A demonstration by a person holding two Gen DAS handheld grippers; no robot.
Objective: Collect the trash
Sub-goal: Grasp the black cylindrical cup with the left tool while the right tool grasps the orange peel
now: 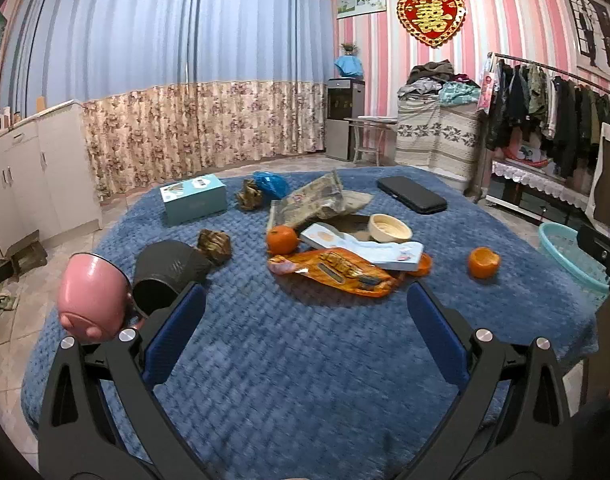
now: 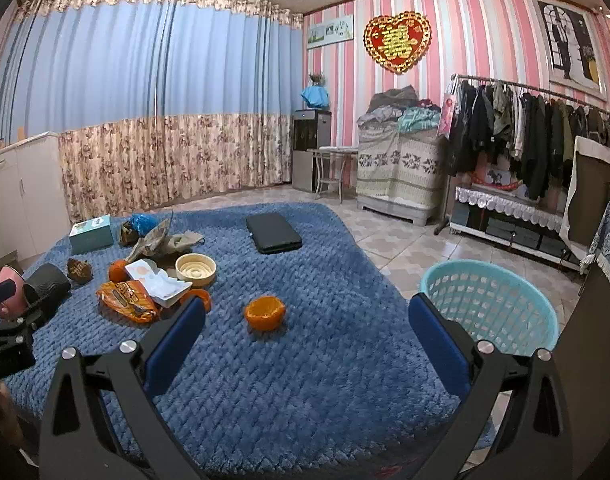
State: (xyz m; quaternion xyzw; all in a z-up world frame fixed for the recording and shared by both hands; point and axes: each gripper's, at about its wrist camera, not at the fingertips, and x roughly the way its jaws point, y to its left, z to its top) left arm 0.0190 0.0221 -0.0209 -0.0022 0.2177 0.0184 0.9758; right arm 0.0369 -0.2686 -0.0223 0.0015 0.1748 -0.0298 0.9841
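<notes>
Trash lies on a blue quilted table cover (image 1: 289, 360): an orange snack wrapper (image 1: 337, 272), a white torn carton (image 1: 365, 249), a crumpled clear bag (image 1: 313, 200), brown crumpled wads (image 1: 213, 245), a blue bag (image 1: 269, 184) and an orange peel cup (image 1: 483, 263). My left gripper (image 1: 305, 304) is open and empty, just short of the wrapper. My right gripper (image 2: 307, 316) is open and empty, with the peel cup (image 2: 265, 312) between its fingertips' line of sight. A teal laundry basket (image 2: 489, 312) stands on the floor to the right.
A whole orange (image 1: 282, 239), a cream bowl (image 1: 389, 227), a teal tissue box (image 1: 193, 198), a black case (image 1: 411, 194), a tipped black cup (image 1: 167, 274) and a pink cup (image 1: 91, 296) share the table. A clothes rack (image 2: 525, 136) stands at the right.
</notes>
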